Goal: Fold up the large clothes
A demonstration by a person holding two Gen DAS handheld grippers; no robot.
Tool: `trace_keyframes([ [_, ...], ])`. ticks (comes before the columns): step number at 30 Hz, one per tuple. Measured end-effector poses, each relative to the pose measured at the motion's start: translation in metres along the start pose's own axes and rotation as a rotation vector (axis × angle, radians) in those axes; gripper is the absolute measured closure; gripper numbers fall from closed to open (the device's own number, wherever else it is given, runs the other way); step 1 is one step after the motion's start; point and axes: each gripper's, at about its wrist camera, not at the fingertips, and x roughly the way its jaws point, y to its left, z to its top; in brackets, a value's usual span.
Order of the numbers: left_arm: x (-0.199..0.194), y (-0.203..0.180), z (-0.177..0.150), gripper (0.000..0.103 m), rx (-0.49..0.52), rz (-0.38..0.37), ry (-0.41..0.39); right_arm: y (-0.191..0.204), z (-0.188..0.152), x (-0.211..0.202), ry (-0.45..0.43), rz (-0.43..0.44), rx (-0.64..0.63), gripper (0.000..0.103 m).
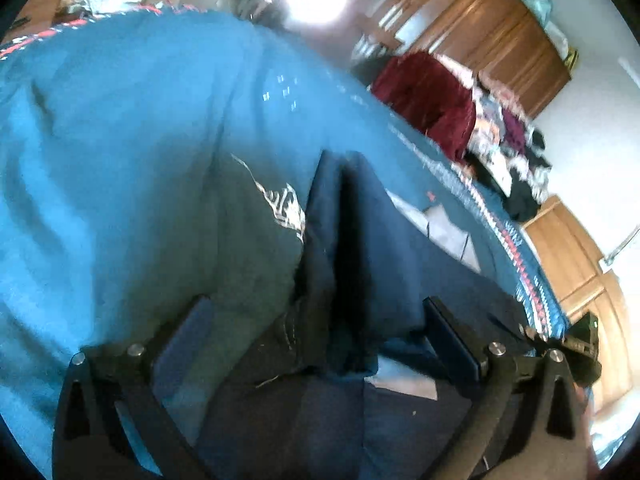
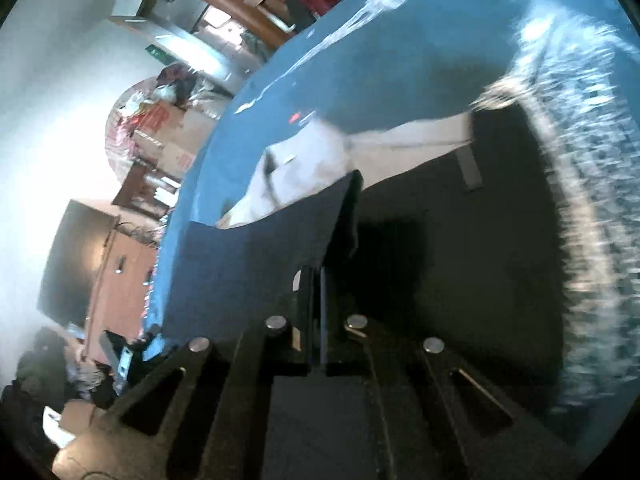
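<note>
A large dark navy cloth garment with a white inner lining [image 1: 360, 248] lies bunched on a bright blue bedspread with a patterned woven border [image 1: 120, 128], and both views are blurred. The left gripper [image 1: 316, 336] has its fingers spread wide with a raised fold of the navy fabric standing between them, gripping nothing yet, while the right gripper [image 2: 317, 280] has its fingers pressed together on an edge of the same garment [image 2: 256, 256]. This looks like the gathering step of a fold; the next move calls for the left fingers to close on the ridge so both grippers can lift and lay the cloth over evenly.
</note>
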Motion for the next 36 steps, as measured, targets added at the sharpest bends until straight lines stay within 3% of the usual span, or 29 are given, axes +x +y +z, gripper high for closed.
trace_keyframes([
  [8,0.004,-0.002,0.002,0.000,0.004,0.031,0.013,-0.039,-0.001,-0.019,-0.023,-0.067,0.056,0.103],
  [11,0.006,-0.002,0.003,0.000,0.009,0.044,0.030,-0.051,-0.002,-0.020,-0.008,-0.019,0.105,0.102],
  [12,0.008,-0.002,0.003,0.000,0.007,0.043,0.035,-0.054,-0.002,-0.013,0.031,-0.001,0.115,0.098],
  [15,0.010,0.000,0.002,0.000,0.008,0.042,0.041,-0.055,-0.007,0.004,0.107,0.023,0.126,0.066],
  [16,0.010,0.000,0.002,0.000,0.008,0.042,0.041,-0.054,-0.007,0.008,0.122,0.023,0.121,0.064],
  [18,0.010,0.000,0.002,0.000,0.008,0.043,0.041,-0.052,-0.007,0.020,0.152,-0.016,0.114,0.065],
  [24,0.011,-0.001,0.001,0.000,0.012,0.045,0.040,-0.047,-0.006,0.036,0.195,-0.016,0.120,0.067],
  [27,0.013,-0.002,0.002,0.000,0.016,0.047,0.043,-0.042,-0.008,0.035,0.177,0.000,0.106,0.101],
  [31,0.013,-0.002,0.001,0.000,0.014,0.041,0.040,-0.045,-0.004,-0.002,0.061,-0.027,0.088,0.101],
  [36,0.015,-0.003,0.002,0.000,0.020,0.049,0.044,-0.052,-0.010,-0.012,0.070,-0.094,0.058,0.101],
])
